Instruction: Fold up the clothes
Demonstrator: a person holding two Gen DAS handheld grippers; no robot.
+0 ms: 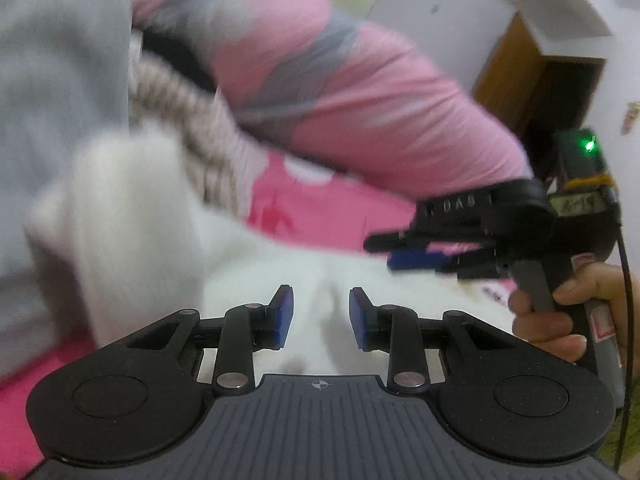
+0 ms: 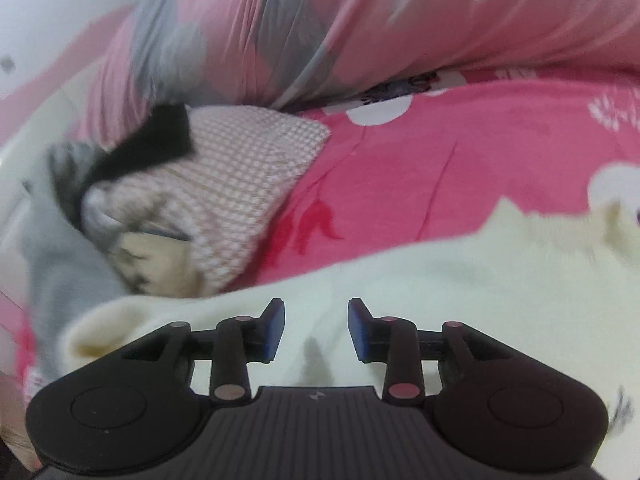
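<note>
Both the left claw (image 1: 321,316) and the right claw (image 2: 316,328) hover released, gripping nothing, just above the white garment (image 2: 460,280), which lies rumpled and unfolded on the pink bed (image 2: 440,168). Beyond it, a heap of clothes (image 2: 224,200) awaits folding.

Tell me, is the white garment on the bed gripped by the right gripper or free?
Free. The right gripper is open above the white garment; its blue pads stand apart and no cloth is pinched between them.
</note>
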